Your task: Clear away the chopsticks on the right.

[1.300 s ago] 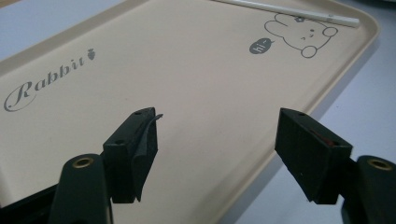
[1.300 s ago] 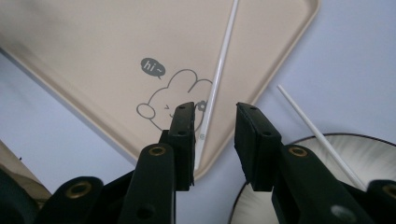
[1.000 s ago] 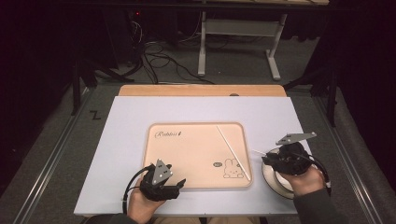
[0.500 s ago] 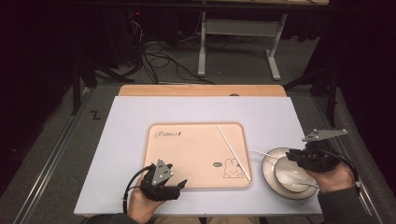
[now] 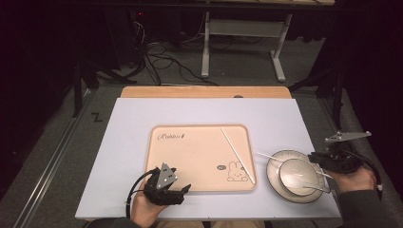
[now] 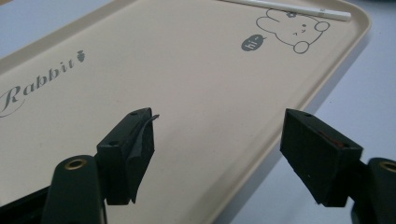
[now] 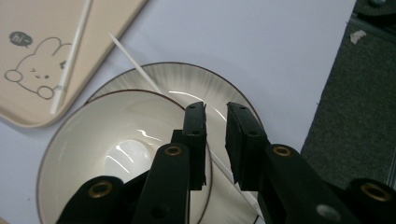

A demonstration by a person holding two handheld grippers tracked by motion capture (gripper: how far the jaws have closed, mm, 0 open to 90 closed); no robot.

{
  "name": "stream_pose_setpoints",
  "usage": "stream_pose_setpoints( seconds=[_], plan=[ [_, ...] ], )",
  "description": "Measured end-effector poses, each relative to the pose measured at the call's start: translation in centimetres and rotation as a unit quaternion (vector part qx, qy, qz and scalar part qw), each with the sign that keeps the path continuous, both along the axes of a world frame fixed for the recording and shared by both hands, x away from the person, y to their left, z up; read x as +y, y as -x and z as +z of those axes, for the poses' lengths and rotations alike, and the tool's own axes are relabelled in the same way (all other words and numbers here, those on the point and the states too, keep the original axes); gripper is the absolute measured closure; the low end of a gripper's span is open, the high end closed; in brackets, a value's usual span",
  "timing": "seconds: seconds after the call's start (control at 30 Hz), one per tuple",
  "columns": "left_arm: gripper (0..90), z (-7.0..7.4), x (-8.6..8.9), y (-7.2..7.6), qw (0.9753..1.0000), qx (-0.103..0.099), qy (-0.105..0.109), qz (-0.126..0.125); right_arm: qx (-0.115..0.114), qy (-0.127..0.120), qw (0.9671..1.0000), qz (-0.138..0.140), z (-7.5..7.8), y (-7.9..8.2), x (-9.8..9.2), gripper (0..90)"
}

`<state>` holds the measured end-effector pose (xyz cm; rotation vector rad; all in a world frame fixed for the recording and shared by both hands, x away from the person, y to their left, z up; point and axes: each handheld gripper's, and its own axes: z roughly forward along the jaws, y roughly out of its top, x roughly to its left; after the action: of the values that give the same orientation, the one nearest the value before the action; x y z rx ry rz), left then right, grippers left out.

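A beige tray printed with a rabbit lies mid-table, and one white chopstick rests along its right side. To its right a white bowl sits on a plate, with a second chopstick lying across the plate. My right gripper hovers at the bowl's right rim. Its jaws stand a narrow gap apart above the chopstick, gripping nothing. My left gripper is wide open over the tray's near edge, with nothing between its fingers.
The white mat has free room left of and behind the tray. A wooden strip runs along the table's far edge. Just right of the plate the mat ends at dark floor. A metal stand and cables lie beyond the table.
My right gripper has drawn back to the right from over the bowl, uncovering the bowl and plate. The left gripper has stayed put.
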<state>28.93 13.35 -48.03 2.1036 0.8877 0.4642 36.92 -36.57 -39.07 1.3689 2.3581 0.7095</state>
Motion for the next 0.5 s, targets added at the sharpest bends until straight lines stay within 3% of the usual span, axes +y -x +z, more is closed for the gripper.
stream_pose_setpoints(
  seconds=[0.2, 0.4, 0.5],
  plan=[
    [24.6, 0.0, -0.1, 0.0, 1.0000, 0.002, -0.001, -0.003, 0.027, 0.025, 0.9993, -0.003, -1.2, -0.8, -1.2, 78.2],
    [24.4, -0.2, -0.1, -0.1, 1.0000, 0.006, 0.002, -0.004, 0.054, 0.051, 0.9971, 0.016, -2.2, -0.8, -1.6, 75.8],
    [25.9, -0.1, -0.1, 0.0, 1.0000, 0.002, 0.006, -0.006, 0.055, 0.057, 0.9967, 0.017, -2.5, -0.8, -1.9, 74.9]
  ],
)
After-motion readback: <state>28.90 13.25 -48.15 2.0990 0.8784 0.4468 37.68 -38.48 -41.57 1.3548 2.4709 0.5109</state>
